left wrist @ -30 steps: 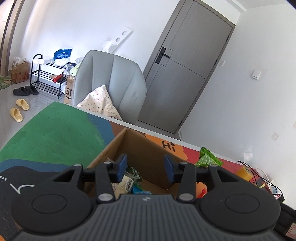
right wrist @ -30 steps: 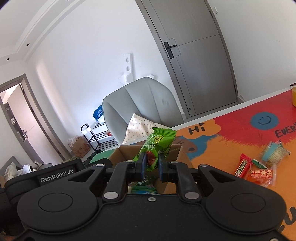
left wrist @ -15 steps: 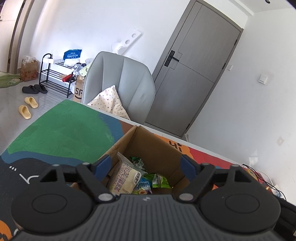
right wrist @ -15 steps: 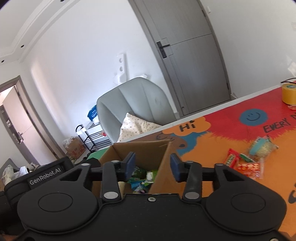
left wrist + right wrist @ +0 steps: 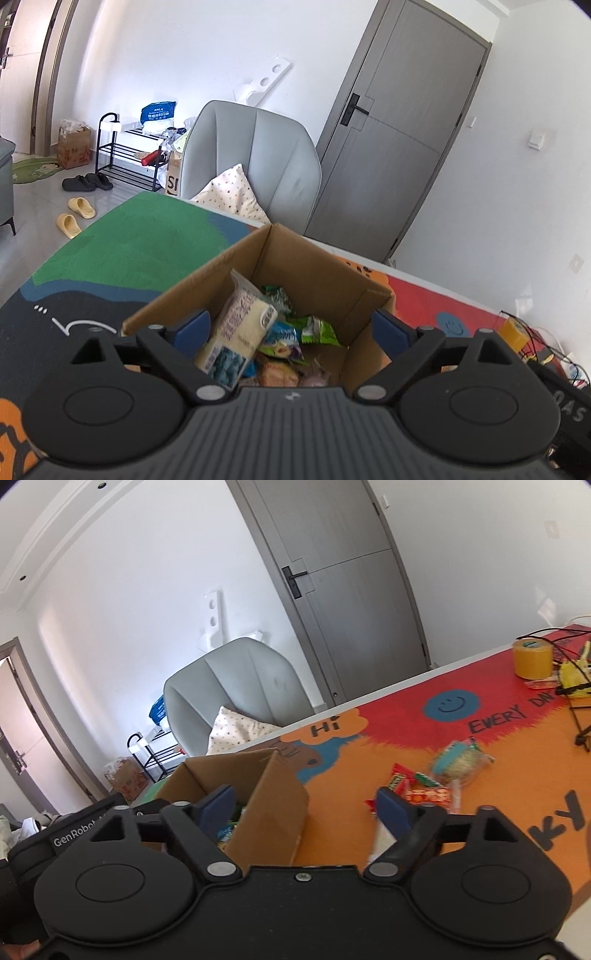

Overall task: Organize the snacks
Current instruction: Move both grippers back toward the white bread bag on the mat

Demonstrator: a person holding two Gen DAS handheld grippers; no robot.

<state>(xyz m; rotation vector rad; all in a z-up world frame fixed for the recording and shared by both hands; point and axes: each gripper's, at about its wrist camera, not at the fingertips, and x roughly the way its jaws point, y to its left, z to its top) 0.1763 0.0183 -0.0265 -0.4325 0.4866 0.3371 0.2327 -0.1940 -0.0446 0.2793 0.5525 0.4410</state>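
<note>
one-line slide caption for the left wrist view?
Left gripper, jaws opening and empty, above the cardboard box of snack packets on the colourful mat.

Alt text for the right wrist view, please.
The right gripper, jaws opening and empty, points past a cardboard box of snacks toward loose snack packets on a colourful table mat. A roll of tape sits at the far right.

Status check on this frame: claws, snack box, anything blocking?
Left claw and right claw both opening, nothing between pads. Cardboard box holds several packets. Loose snacks on the mat. Path to them looks clear.
</note>
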